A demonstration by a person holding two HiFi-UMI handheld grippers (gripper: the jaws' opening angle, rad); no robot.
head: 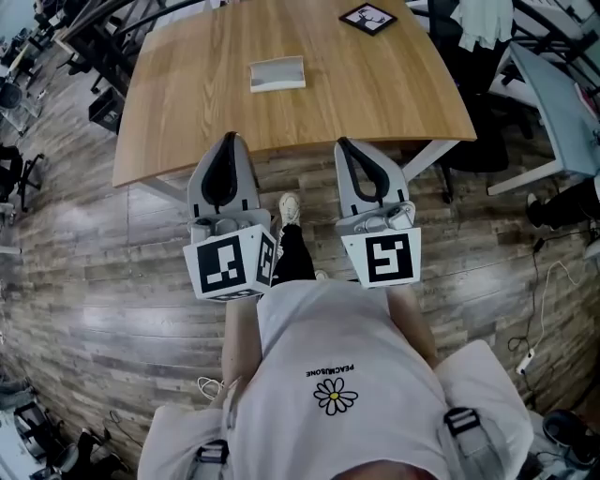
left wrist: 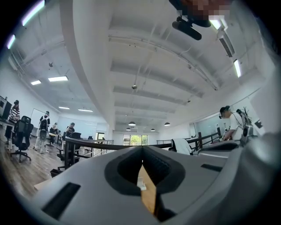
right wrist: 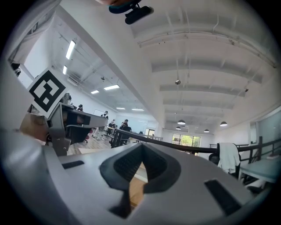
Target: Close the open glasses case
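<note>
The glasses case (head: 277, 73) is a pale grey box lying open on the far half of the wooden table (head: 375, 94). In the head view both grippers are held side by side just in front of the table's near edge, well short of the case. My left gripper (head: 229, 141) is shut with nothing in it, its tips meeting over the table edge. My right gripper (head: 343, 143) is also shut and empty. In the left gripper view the closed tips (left wrist: 142, 151) frame a strip of tabletop with the small pale case (left wrist: 140, 183). The right gripper view shows closed tips (right wrist: 142, 149) over wood.
A black square card with a white drawing (head: 367, 18) lies at the table's far right. Office chairs (head: 28, 178) stand to the left and a grey desk (head: 562, 103) to the right. The person's shoe (head: 289, 208) is on the floor between the grippers.
</note>
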